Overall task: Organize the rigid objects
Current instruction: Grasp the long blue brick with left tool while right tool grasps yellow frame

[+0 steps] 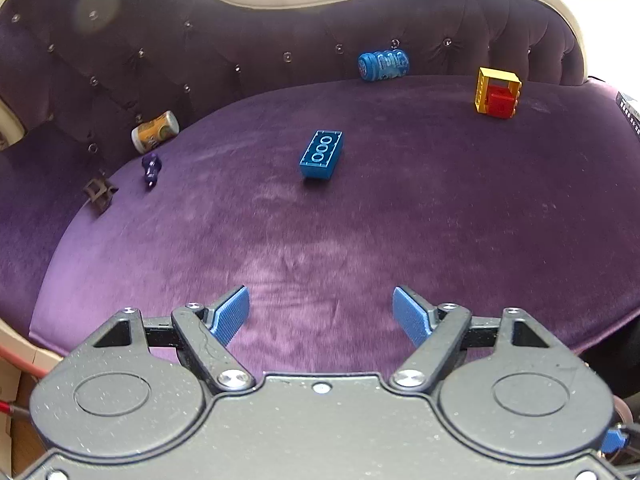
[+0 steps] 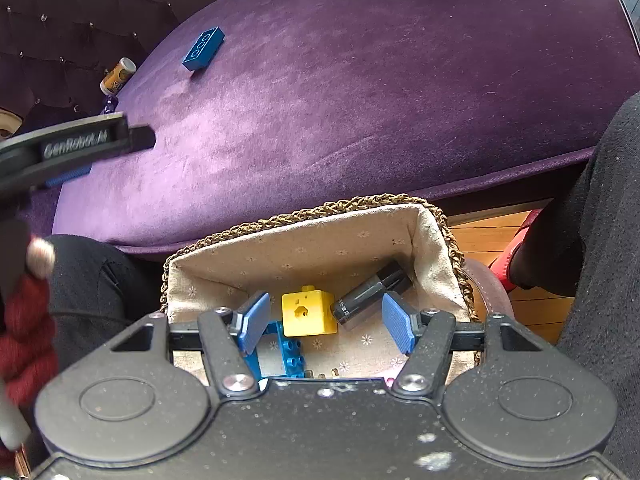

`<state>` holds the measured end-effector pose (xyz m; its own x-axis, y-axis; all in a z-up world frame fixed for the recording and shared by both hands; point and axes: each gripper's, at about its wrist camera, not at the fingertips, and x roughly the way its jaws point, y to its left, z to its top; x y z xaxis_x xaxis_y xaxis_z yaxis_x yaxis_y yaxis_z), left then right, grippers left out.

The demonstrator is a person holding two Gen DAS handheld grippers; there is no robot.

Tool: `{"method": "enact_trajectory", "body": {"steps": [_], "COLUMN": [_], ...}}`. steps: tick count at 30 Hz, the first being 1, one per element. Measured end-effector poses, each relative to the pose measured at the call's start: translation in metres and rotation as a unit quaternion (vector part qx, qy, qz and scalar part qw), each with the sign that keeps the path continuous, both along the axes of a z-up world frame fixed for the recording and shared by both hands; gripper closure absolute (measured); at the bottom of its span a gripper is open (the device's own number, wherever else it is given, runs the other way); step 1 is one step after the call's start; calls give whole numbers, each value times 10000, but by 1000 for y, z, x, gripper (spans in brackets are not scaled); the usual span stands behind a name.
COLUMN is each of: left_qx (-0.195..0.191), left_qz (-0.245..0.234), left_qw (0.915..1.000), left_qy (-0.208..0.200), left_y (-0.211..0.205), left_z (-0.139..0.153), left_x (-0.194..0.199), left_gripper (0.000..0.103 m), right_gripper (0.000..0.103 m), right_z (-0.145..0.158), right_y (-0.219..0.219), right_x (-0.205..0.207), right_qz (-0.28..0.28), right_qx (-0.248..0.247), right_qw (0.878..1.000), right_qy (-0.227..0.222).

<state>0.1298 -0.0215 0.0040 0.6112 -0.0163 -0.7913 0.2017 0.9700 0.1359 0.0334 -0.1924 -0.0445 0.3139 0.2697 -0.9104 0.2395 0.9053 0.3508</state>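
A: Left hand-held gripper [image 1: 321, 314] sits over the front edge of the sofa seat [image 1: 440, 220], jaws spread, nothing between them.

B: Target candidate?

A: Blue brick [image 1: 321, 155], hollow side up, alone near mid-seat. It lies straight ahead of the left hand-held gripper, well apart from it, slightly toward the seat's back edge.

B: Long axis?

A: Runs roughly front to back, leaning a little to the right at the far end. So the brick's narrow width faces across the jaw gap, which is favourable. Judgement: a forward reach with little or no wrist roll should straddle the short sides.

B: Right hand-held gripper [image 2: 327, 324]?

A: Hovers above the basket [image 2: 360, 204] off the seat's front edge, jaws parted and pinching nothing. Yellow block [image 2: 308, 312], a dark cylinder [image 2: 372, 290] and blue pieces [image 2: 290, 350] lie in the basket beneath it. In its view the brick [image 2: 203, 48] is far off toward the seat's back-left.

B: So the left is nearer.

A: Yes, by judgement. The left's jaw tip [image 2: 80, 144] already projects over the seat's front-left part in the right view.

B: Other items?

A: Blue bottle [image 1: 383, 65] at the back edge, yellow-red block [image 1: 498, 93] back-right, a yellow-labelled bottle [image 1: 155, 131] and a small purple piece [image 1: 151, 168] by the left edge. All farther than the brick.
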Motion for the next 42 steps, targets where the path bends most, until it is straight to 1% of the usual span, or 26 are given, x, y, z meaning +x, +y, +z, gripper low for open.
{"method": "enact_trajectory", "body": {"steps": [7, 12, 16, 18, 21, 24, 28, 31, 33, 34, 35, 38, 40, 42], "left_qx": [28, -109, -89, -104, -161, -238, -275, -161, -122, -115, -114, -155, -268, -398], "left_qz": [-205, -175, -110, -12, 154, 279, 282, 195, 147, 132, 127, 178, 256, 313], "left_qw": [9997, 9997, 9997, 9999, 9997, 9993, 9992, 9996, 9997, 9997, 9997, 9997, 9992, 9987], "left_qy": [-146, -158, -178, -125, -29, 2, -29, -110, -161, -184, -197, -114, -129, -82], "left_y": [-11, -16, -20, -20, -17, -15, -14, -17, -18, -17, -17, -14, -11, -8], "left_z": [-4, -8, -16, -22, -33, -41, -50, -55, -59, -60, -62, -70, -71, -70], "left_x": [48, 93, 127, 142, 158, 167, 173, 175, 177, 177, 178, 181, 183, 188], "left_gripper": [26, 25, 25, 25, 25, 25, 25, 25, 25, 25, 25, 24, 22, 22], "right_gripper": [41, 41, 41, 41, 41, 40, 38, 32, 27, 26, 26, 19, 19, 19], "right_z": [-5, -7, -5, -2, 5, 11, 15, 15, 13, 11, 9, -2, -10, -19], "right_y": [3, 2, -1, -1, -1, -7, -29, -45, -57, -61, -66, -73, -76, -77], "right_x": [7, 12, 21, 27, 43, 68, 114, 153, 182, 195, 209, 250, 273, 291], "right_qz": [84, 63, 53, 110, 255, 371, 252, 48, -126, -204, -281, -415, -499, -541], "right_qx": [-9, -22, -90, -247, -685, -1169, -1545, -1920, -2135, -2207, -2287, -2590, -2766, -2905], "right_qw": [9999, 9998, 9998, 9996, 9970, 9905, 9815, 9698, 9614, 9579, 9543, 9419, 9348, 9304], "right_qy": [109, 194, 181, 77, -237, -617, -1105, -1506, -1730, -1823, -1901, -2099, -2172, -2171]}}
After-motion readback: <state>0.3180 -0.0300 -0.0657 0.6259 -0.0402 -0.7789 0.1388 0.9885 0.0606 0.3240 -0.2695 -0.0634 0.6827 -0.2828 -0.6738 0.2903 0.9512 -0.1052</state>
